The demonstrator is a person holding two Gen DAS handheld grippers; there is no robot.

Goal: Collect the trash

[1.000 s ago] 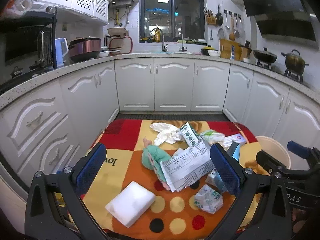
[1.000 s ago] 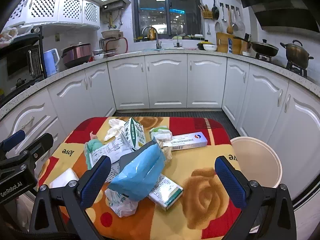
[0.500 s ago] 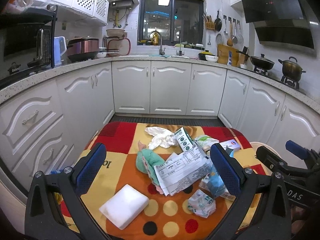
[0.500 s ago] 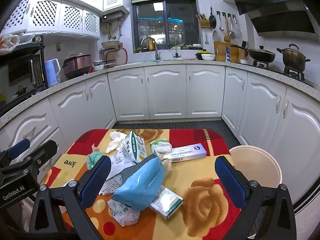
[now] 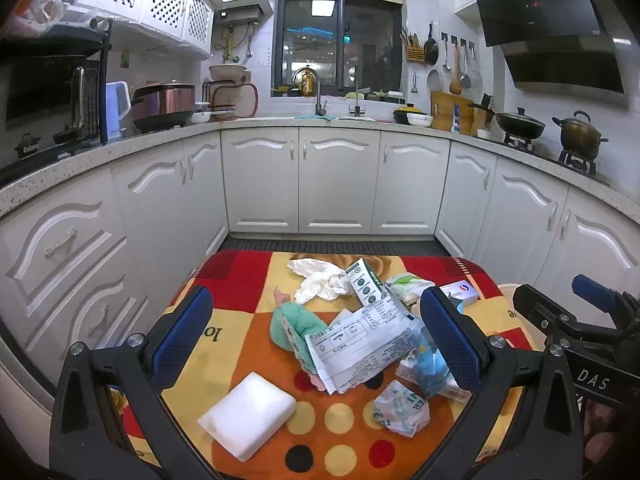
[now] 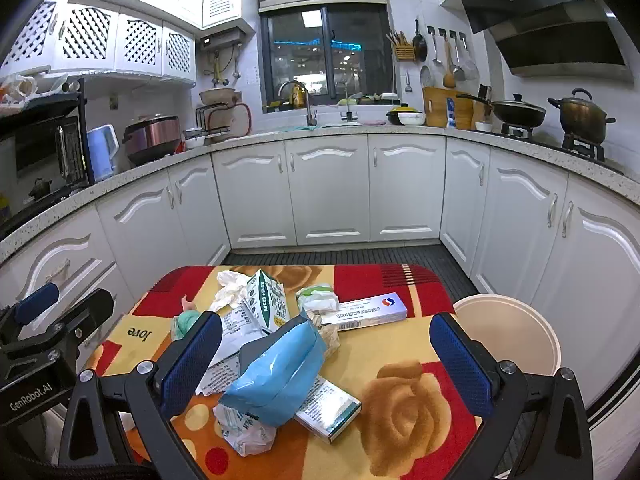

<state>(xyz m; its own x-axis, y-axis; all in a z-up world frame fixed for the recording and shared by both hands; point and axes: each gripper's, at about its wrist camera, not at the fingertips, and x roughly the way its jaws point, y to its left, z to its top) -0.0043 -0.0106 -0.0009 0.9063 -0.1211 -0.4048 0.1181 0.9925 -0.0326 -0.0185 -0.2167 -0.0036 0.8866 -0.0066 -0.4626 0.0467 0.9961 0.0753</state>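
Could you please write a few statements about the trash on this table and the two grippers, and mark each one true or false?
1. Both the left gripper and the right gripper are open and hold nothing. True.
2. The cream bucket stands on the table. False: it stands beside the table's right edge, lower than the tabletop.
3. The blue bag lies partly over a green and white box. True.
4. The white foam block sits inside the bucket. False: it lies on the table, near its front left corner.
5. The long white box is held in the right gripper. False: it lies on the table beyond it.
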